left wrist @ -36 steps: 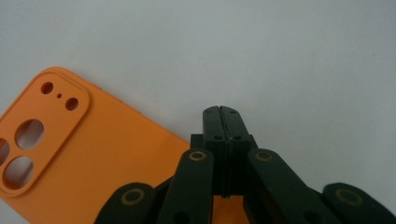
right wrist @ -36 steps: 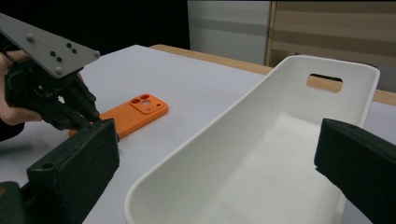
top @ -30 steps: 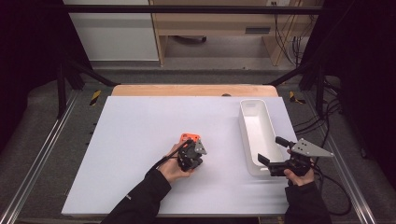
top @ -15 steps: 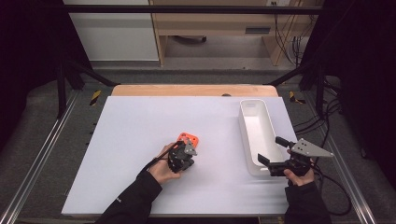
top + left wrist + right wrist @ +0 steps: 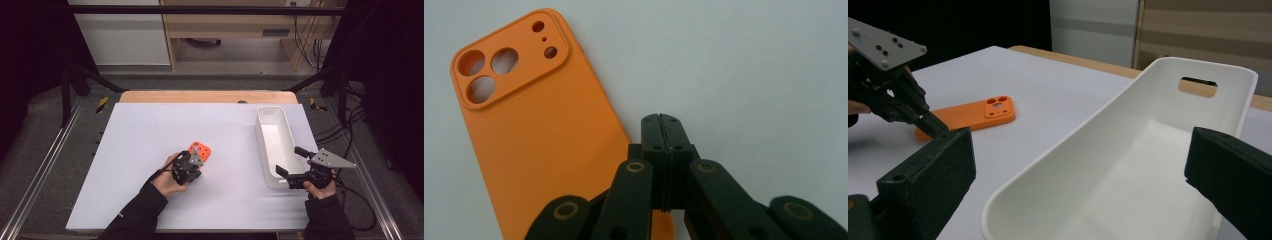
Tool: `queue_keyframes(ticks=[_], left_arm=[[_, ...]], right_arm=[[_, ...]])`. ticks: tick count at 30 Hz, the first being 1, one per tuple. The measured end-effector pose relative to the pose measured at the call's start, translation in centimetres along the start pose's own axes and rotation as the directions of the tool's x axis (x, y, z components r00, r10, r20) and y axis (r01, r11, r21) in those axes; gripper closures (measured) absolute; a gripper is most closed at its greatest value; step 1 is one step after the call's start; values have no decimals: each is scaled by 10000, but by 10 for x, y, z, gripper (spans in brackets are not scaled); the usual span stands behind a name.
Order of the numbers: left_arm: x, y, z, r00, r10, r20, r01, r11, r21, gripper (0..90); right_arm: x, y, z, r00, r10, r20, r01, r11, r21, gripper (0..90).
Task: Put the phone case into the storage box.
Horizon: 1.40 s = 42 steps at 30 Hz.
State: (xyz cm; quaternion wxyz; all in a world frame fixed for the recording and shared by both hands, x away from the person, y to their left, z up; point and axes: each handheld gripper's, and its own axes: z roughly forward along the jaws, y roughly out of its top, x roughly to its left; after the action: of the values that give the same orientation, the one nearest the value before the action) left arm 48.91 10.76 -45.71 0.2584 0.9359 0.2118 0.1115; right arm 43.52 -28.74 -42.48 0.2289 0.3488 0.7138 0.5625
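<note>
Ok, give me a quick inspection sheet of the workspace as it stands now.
Surface: white table top, flat, no spills seen.
Job's things: orange phone case lying flat, camera cutouts up; white bin to its right, nothing in it.
Clutter: nothing seen.
Grippers: left gripper shut, its tips at the case's edge, nothing between the jaws; right gripper open, jaws either side of the bin's near end, not gripping.
Cables: one trails from the right gripper off the table edge.
Surroundings: wooden furniture behind, dark frame rails at the sides.

White sheet (image 5: 150, 130) over a wooden table (image 5: 200, 96), cables (image 5: 360, 130) at right.
</note>
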Motion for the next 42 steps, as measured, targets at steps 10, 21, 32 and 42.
queue_keyframes(ticks=[10,21,32,42], left_arm=[[3,-2,-19,9987,-416,295,445,9936,-1043,898],[7,-1,-54,9939,-1103,25,1068,9567,-2706,686],[18,-6,-81,9764,-2119,-411,1829,9135,-3635,398],[26,-8,-92,9642,-2595,-549,2131,8810,-4223,204]], right_arm=[[0,0,0,10000,-17,-23,17,10000,12,4],[0,1,-1,10000,2,-22,-2,10000,-63,4],[-1,1,-2,10000,-7,-42,6,9999,-121,4],[-1,2,-3,10000,20,-17,-20,9999,-171,4]])
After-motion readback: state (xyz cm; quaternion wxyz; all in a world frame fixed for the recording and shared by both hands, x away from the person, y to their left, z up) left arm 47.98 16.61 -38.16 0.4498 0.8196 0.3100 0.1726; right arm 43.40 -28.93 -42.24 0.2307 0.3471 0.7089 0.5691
